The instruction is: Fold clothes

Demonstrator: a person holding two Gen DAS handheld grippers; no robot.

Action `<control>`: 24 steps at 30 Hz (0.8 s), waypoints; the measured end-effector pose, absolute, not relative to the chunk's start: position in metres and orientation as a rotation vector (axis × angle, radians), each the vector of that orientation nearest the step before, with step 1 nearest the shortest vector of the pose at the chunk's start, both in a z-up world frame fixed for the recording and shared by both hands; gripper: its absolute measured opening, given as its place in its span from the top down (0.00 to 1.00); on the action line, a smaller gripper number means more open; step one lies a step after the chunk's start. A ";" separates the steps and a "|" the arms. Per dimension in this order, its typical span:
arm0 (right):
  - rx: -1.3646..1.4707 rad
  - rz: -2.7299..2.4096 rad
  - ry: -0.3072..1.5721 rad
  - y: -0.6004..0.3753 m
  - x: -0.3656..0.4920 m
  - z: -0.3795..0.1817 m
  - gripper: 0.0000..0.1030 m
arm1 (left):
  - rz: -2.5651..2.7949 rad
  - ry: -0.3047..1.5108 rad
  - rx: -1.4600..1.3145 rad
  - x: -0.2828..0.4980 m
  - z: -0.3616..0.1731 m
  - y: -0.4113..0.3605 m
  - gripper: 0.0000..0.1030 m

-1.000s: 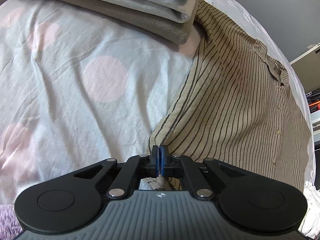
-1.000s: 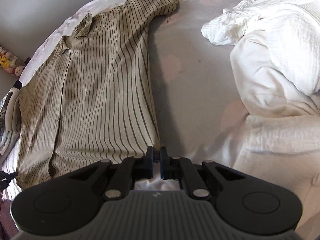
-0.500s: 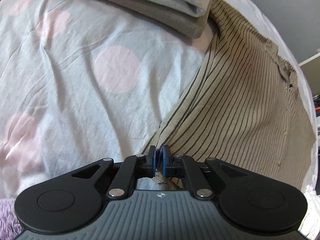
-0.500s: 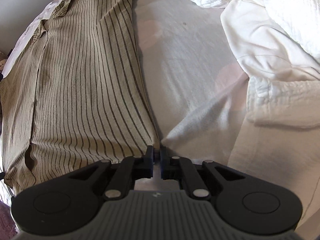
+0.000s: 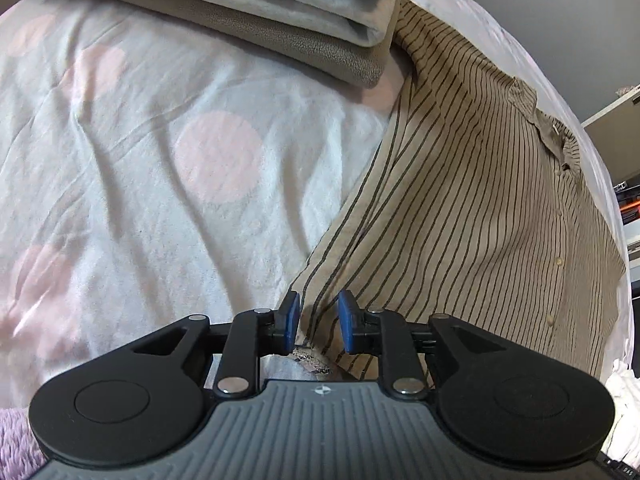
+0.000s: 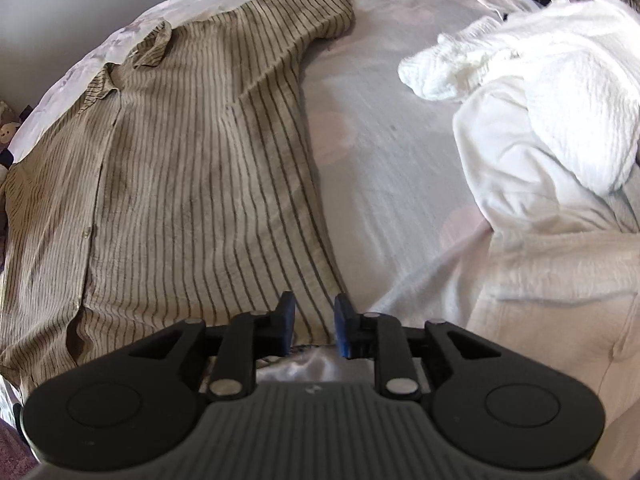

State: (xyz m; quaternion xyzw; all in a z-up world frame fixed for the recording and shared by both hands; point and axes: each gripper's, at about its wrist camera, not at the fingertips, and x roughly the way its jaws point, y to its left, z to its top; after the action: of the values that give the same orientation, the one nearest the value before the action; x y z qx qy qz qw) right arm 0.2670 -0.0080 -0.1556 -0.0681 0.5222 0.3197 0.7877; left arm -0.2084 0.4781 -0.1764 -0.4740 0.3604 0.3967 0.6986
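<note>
Both claws, left gripper (image 5: 318, 317) & right gripper (image 6: 315, 319), are spread at the hem corners of the beige dark-striped button shirt (image 6: 180, 168), laid flat on the dotted bedsheet (image 5: 160, 184): w/ nothing pinched, hem could be bunched if nudged.

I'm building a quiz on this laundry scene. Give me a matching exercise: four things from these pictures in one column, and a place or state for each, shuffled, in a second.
Things
1. striped shirt
2. folded stack
3. white garments
4. left gripper

Descriptions
A. crumpled in a heap on the bed
B. open, its jaws on either side of a hem
C. spread flat, buttoned front up
D. piled neatly beside a sleeve

Pairs: 1-C, 2-D, 3-A, 4-B
</note>
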 end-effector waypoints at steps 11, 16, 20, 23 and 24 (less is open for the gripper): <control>-0.333 1.114 1.064 0.119 0.138 -0.140 0.64 | 0.860 0.751 -1.031 -0.217 -0.169 0.469 1.00; -0.396 1.175 1.200 0.156 0.096 -0.178 0.65 | 0.842 0.719 -1.066 -0.218 -0.170 0.472 1.00; -0.566 1.236 1.214 0.175 0.058 -0.197 0.65 | 0.830 0.712 -1.077 -0.218 -0.172 0.474 1.00; -0.712 1.291 1.146 0.183 0.029 -0.199 0.64 | 0.821 0.709 -1.090 -0.217 -0.174 0.475 1.00; -0.736 1.320 1.125 0.185 0.021 -0.199 0.64 | 0.819 0.710 -1.090 -0.217 -0.174 0.475 1.00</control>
State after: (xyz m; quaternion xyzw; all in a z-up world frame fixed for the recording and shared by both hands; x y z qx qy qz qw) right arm 0.0213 0.1849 -0.1990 -0.3161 0.4827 0.5667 0.5881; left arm -0.2171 0.4749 -0.1745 -0.4929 0.3210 0.3702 0.7190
